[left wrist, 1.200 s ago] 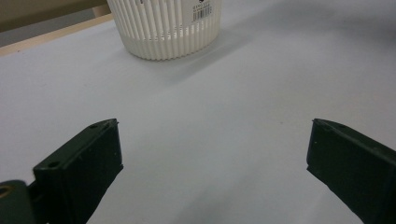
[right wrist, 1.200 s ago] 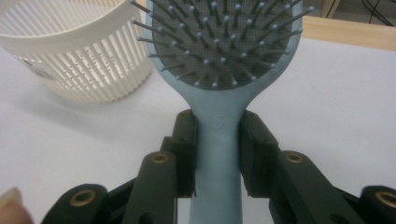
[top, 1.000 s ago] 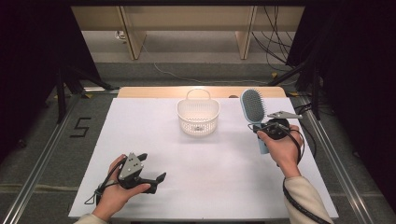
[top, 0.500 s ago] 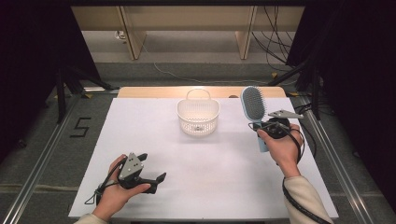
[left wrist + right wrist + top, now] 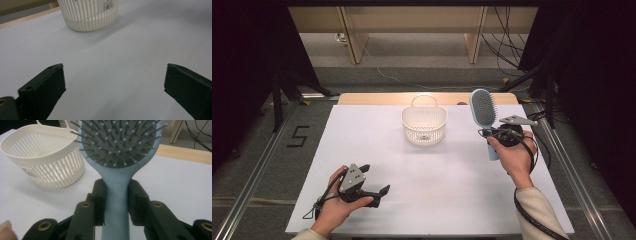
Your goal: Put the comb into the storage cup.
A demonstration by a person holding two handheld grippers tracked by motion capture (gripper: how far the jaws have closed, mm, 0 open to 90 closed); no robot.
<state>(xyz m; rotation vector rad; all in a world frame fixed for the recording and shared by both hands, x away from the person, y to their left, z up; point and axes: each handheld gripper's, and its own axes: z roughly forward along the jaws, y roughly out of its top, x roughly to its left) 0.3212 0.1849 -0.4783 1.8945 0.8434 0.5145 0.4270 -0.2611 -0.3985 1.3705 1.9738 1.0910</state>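
Right jaws: the right gripper [image 5: 116, 195] was clenched on the neck of the hairbrush [image 5: 117, 150], one black pad pressed to each side of the blue handle, just below the bristle pad.
Left jaws: the left gripper [image 5: 113, 85] stood released, wide apart, with nothing but bare white table [image 5: 112, 57] between the pads.
Hairbrush: it was held off the table near the right edge, head pointing toward the far edge and bristles facing up and toward the person; in the high view the hairbrush [image 5: 484, 115] stuck out ahead of the right gripper [image 5: 501, 134], and the handle end showed below the hand.
Basket: the white slatted basket [image 5: 424, 125] sat empty toward the middle of the far edge, to the left of the brush and apart from it; in the right gripper view the basket [image 5: 42, 160] lay just beside the brush head.
Left hand: it rested with the left gripper [image 5: 374, 187] by the near left corner, well apart from the basket.
Change: nothing had shifted against the pictures of the last second; brush, basket and both hands kept their places and the grip held steady.
Meaning: this read as a pause with the brush secured; the carry over the basket rim and the release had not yet been done.
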